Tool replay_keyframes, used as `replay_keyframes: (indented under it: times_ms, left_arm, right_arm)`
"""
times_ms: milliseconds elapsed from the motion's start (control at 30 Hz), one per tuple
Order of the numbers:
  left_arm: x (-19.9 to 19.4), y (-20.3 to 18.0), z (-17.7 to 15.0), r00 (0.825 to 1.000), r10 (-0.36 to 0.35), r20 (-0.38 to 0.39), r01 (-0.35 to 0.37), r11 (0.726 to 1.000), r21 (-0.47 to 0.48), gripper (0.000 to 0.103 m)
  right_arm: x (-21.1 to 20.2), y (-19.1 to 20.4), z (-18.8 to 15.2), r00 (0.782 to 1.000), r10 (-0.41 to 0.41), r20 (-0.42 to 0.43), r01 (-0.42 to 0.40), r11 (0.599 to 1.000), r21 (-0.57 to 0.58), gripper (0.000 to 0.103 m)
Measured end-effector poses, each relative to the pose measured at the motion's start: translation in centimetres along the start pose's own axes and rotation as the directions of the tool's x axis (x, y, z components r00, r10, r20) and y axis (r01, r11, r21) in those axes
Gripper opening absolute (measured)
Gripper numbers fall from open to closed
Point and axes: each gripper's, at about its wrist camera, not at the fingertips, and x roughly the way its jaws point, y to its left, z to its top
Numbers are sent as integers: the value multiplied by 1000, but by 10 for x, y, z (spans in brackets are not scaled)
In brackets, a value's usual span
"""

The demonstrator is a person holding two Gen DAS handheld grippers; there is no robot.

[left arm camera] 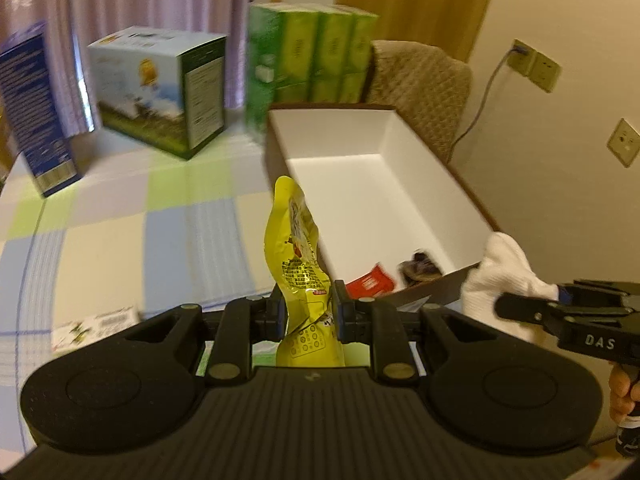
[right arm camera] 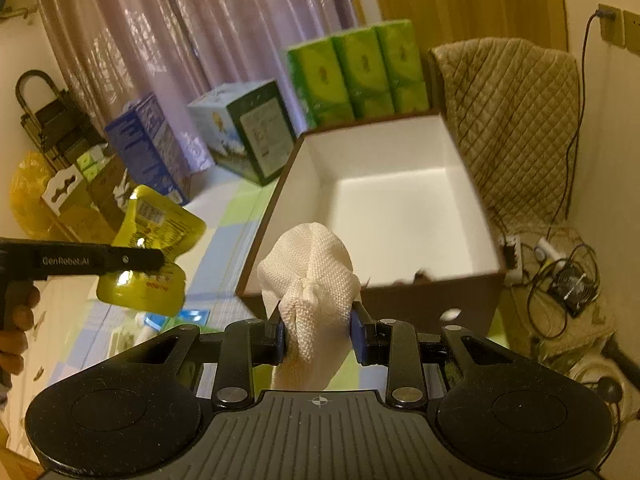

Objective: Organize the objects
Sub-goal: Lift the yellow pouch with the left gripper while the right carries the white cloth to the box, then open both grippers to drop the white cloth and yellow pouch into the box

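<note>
yellow pouch [left arm camera: 300, 252] in left claw [left arm camera: 308, 312]

Black ribbed left gripper [left arm camera: 308, 312] and right gripper [right arm camera: 318, 336], blue-padded jaws, brass screws.

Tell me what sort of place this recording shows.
Probably a room in a home: a table under a pastel checked tablecloth, pinkish curtains behind it, and a chair draped with a quilted beige cover beside wall sockets.

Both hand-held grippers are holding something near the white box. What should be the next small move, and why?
Probably carry the right hand-held gripper forward over the near wall of the white box and release the white cloth inside. The cloth is already clamped and close to the near wall, and most of the box floor looks free. The left hand-held gripper, clamping the yellow pouch, can follow.
</note>
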Motion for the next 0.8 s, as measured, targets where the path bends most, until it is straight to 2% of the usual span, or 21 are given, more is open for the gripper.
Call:
replay_keyframes:
  times_ms: [200,433,800]
  left_arm:
    - [19,-31,23,1000,-26,14,25,999,29,18]
    - [55,-60,49,1000,-29,-1,29,999,43,18]
    - [134,-77,69,995,34,-91,-30,998,46,18]
  right_arm:
    - [-4,-17,29,999,-7,50,8,1000,-20,28]
    - [18,-42,62,997,-24,67,27,999,-46,28]
    - [87,-82,86,996,-86,-8,85,992,-89,28]
